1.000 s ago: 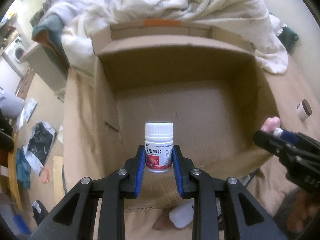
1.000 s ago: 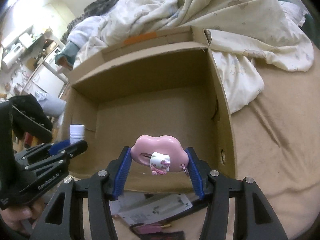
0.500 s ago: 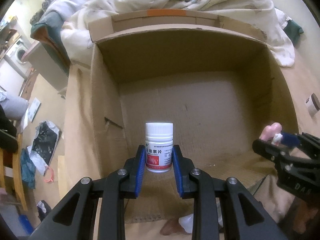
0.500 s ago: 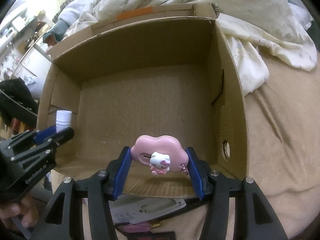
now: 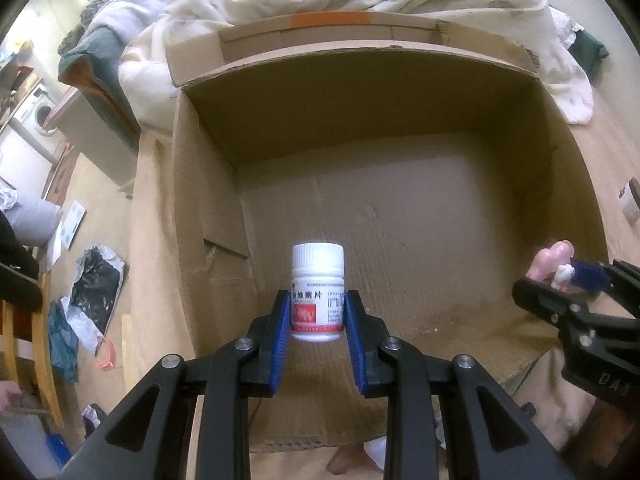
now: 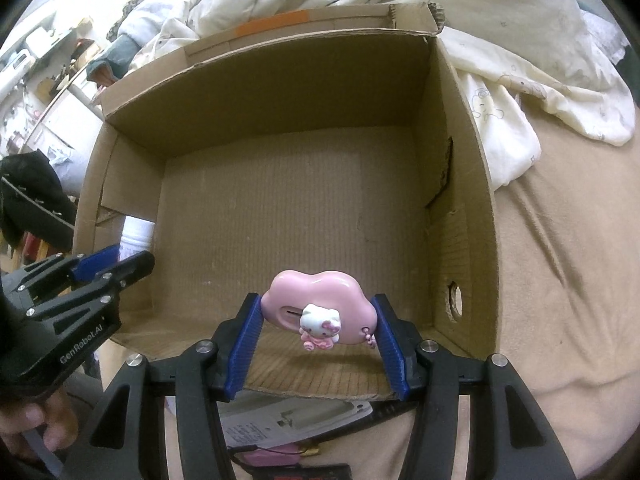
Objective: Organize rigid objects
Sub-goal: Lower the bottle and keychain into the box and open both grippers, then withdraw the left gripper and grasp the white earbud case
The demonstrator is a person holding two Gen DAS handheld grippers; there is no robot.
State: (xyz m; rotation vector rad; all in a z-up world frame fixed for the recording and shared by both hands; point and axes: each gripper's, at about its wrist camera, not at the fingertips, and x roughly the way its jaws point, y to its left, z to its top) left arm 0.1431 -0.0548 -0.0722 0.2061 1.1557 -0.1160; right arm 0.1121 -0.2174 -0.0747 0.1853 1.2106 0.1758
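Note:
My left gripper [image 5: 318, 312] is shut on a white pill bottle [image 5: 317, 292] with a red label, held upright above the near left part of an open cardboard box [image 5: 400, 92]. My right gripper [image 6: 316, 320] is shut on a pink cloud-shaped toy [image 6: 320, 304] with a white kitten figure, held above the box's [image 6: 280, 80] near edge. Each gripper shows in the other's view: the right one [image 5: 560, 284] at the right, the left one [image 6: 116, 264] at the left with the bottle [image 6: 136, 240]. The box floor is bare.
The box rests on a tan bedsheet [image 6: 560, 280]. A rumpled cream blanket [image 6: 500, 40] lies behind and to the right. Papers and small items [image 6: 288, 424] lie under the right gripper. A small roll [image 5: 630, 200] lies right of the box. Floor clutter [image 5: 92, 280] is at the left.
Both grippers have moved forward and over the box, each still holding its object. The box now fills more of both views.

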